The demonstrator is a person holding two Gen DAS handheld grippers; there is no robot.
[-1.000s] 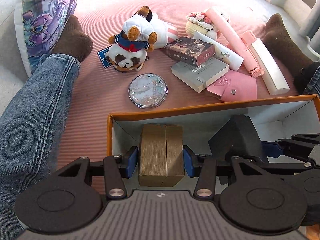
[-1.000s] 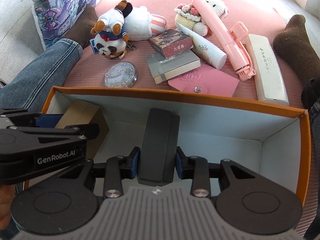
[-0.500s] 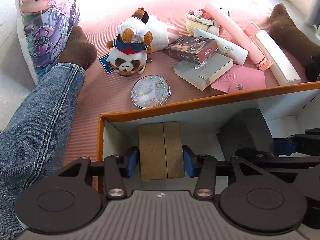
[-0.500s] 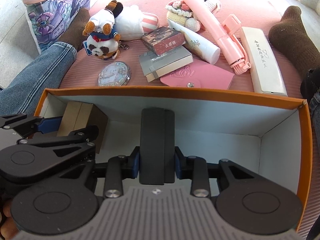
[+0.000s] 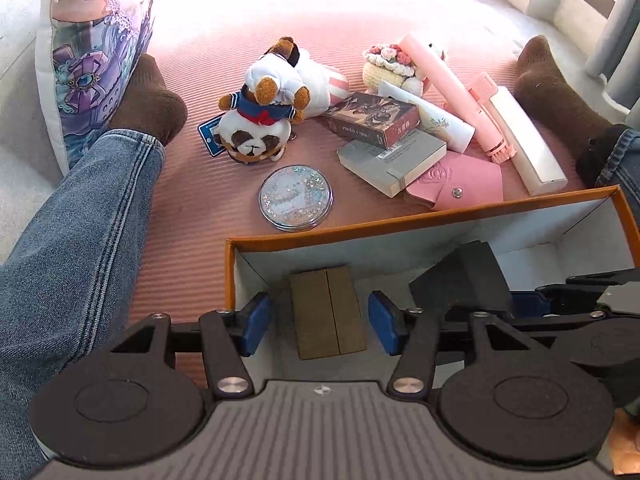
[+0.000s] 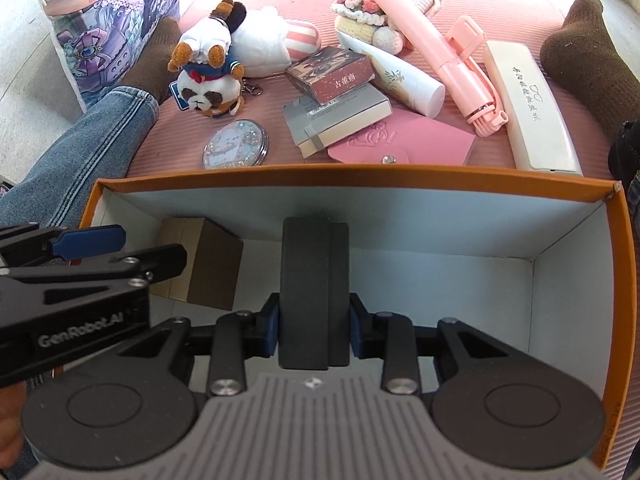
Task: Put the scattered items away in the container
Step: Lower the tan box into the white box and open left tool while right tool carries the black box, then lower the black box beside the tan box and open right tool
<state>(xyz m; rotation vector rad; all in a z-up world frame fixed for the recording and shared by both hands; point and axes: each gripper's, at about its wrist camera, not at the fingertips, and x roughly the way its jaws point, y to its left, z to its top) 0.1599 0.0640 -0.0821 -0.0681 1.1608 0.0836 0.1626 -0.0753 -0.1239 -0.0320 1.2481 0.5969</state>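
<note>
An orange-rimmed box (image 5: 400, 224) (image 6: 352, 178) with white inner walls lies in front of me. A brown cardboard block (image 5: 328, 312) (image 6: 204, 264) stands in its left corner. My left gripper (image 5: 320, 322) is opening around it, its blue pads clear of both sides. My right gripper (image 6: 314, 326) is shut on a black block (image 6: 314, 288) (image 5: 464, 276) held upright inside the box. On the pink mat beyond lie a panda plush (image 5: 260, 120), a round glitter mirror (image 5: 296, 198), two card boxes (image 5: 392, 140) and a pink wallet (image 5: 456, 186).
A white tube (image 6: 404, 80), a pink selfie stick (image 6: 452, 60), a white case (image 6: 528, 108) and a crochet toy (image 6: 364, 12) lie at the back right. A person's jeans leg (image 5: 68, 248) and socked feet (image 5: 552, 88) flank the mat. A printed cushion (image 5: 92, 40) stands at left.
The left gripper's pads have drawn away from the brown block, which now stands free in the box. The right gripper still holds the black block.
</note>
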